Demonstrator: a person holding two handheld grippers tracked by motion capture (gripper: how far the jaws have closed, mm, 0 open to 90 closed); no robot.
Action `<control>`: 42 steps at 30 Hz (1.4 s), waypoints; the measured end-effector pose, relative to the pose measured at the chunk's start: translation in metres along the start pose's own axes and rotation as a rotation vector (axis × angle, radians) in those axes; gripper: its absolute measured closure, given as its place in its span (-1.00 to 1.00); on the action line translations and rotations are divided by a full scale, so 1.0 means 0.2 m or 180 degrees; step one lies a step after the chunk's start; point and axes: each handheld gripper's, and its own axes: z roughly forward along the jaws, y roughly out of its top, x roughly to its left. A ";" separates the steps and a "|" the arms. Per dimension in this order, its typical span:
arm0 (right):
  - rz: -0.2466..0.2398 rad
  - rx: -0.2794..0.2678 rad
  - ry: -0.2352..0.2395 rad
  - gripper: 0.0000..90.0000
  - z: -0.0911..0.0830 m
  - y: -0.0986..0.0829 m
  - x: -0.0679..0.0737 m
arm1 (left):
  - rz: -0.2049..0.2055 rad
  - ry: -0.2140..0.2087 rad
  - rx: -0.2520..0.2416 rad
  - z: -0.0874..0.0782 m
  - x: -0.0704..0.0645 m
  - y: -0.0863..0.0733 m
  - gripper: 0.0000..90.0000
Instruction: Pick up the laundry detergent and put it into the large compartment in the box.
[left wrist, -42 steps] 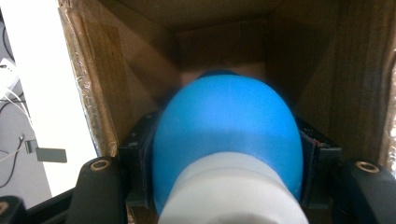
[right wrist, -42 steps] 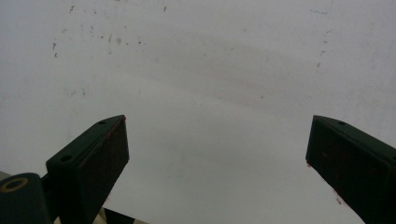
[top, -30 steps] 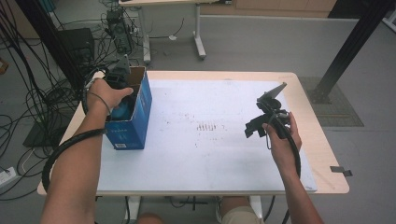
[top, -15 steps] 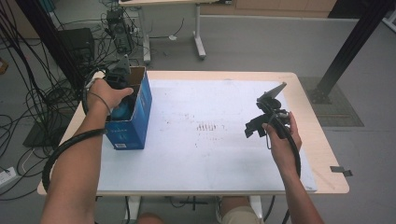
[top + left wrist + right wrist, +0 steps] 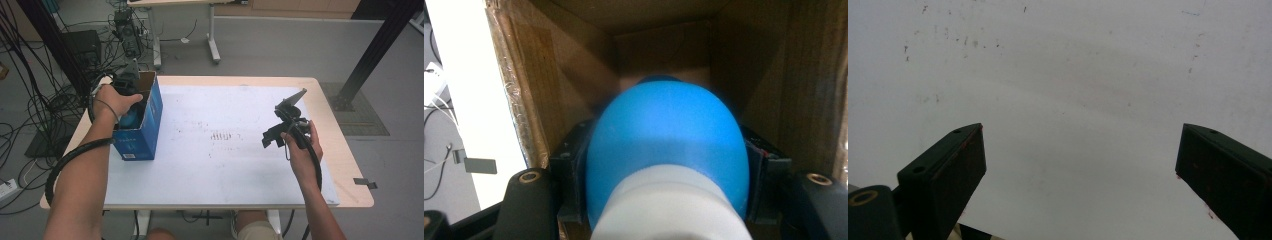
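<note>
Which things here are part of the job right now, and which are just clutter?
In the job:
- left gripper, jaws shut on the blue and white object
- blue cardboard box, into which it reaches
- right gripper, open and idle over the white table top

Lying about:
- floor cables
- far table legs
</note>
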 end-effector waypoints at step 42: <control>-0.0090 -0.0043 -0.0025 -0.87 -0.02 0.06 0.03 | 0.0372 -0.0163 -0.0420 -0.47 -0.11 -0.20 -0.70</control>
